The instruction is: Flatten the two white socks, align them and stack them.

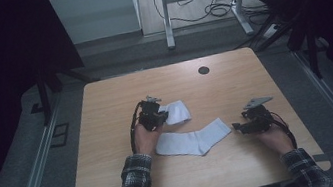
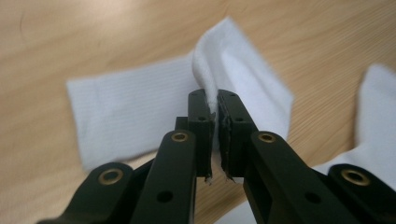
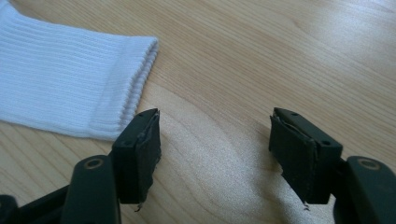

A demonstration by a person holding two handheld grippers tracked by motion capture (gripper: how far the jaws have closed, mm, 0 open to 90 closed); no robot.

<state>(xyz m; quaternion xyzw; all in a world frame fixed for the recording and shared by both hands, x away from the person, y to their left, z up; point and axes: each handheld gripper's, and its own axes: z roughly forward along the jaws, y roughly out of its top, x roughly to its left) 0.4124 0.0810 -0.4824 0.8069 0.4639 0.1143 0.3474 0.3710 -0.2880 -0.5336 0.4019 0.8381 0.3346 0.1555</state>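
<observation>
Black jaws of the left tool [image 2: 215, 140] rise from the bottom of the left gripper view, pressed together on a raised fold of a small white ribbed-knit sock [image 2: 140, 107]. The pinched fabric stands up in a soft ridge just beyond the jaw tips, while the rest of that sock lies flat on the light wooden table [image 2: 70, 37], spreading to either side of the tool. In the high view this folded sock [image 1: 176, 111] sits just beyond and to the right of the left tool [image 1: 158, 116], touching it, with the person's left hand [image 1: 145, 138] behind the tool.

A second, longer white ribbed sock [image 1: 193, 140] lies flat on the table between the two tools, bent at the heel, its foot end toward the left hand and its cuff toward the right tool [image 1: 237, 127]. In the left gripper view part of it shows blurred at the right of the jaws [image 2: 378, 135].

The right tool [image 3: 215, 144] is held wide apart and grips nothing; bare table wood shows between its two padded jaws. The ribbed cuff of the long sock [image 3: 70, 88] lies just beyond and beside the left-hand jaw in the right gripper view; whether cuff and jaw touch cannot be told. The person's right hand [image 1: 273, 137] holds this tool low over the table, with a grey three-cornered plate [image 1: 257, 102] on its top.
</observation>
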